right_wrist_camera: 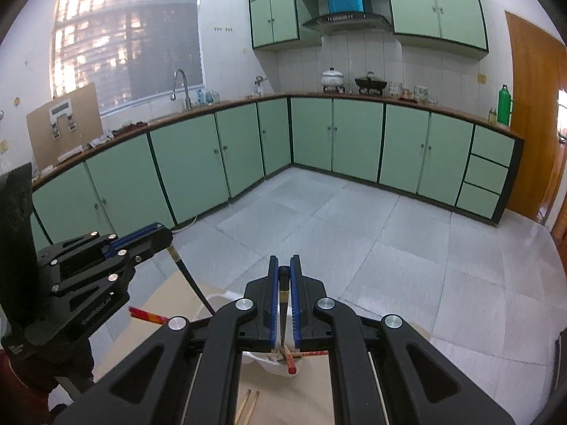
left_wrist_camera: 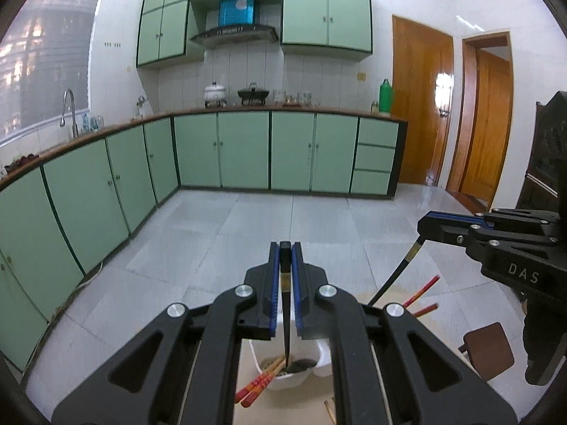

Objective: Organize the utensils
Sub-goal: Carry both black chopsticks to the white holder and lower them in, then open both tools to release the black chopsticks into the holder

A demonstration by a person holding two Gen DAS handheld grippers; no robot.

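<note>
Both grippers, left gripper [left_wrist_camera: 285, 248] and right gripper [right_wrist_camera: 284, 269], are each pinching one black chopstick [left_wrist_camera: 286, 318] upright, lowering tips into the white holder [left_wrist_camera: 320, 354], probably for upright storage beside red chopsticks [left_wrist_camera: 258, 384].

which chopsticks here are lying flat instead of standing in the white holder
The pale bare-wood pair lies flat on the table, outside the white holder. The red-and-orange ones lean inside it.
</note>
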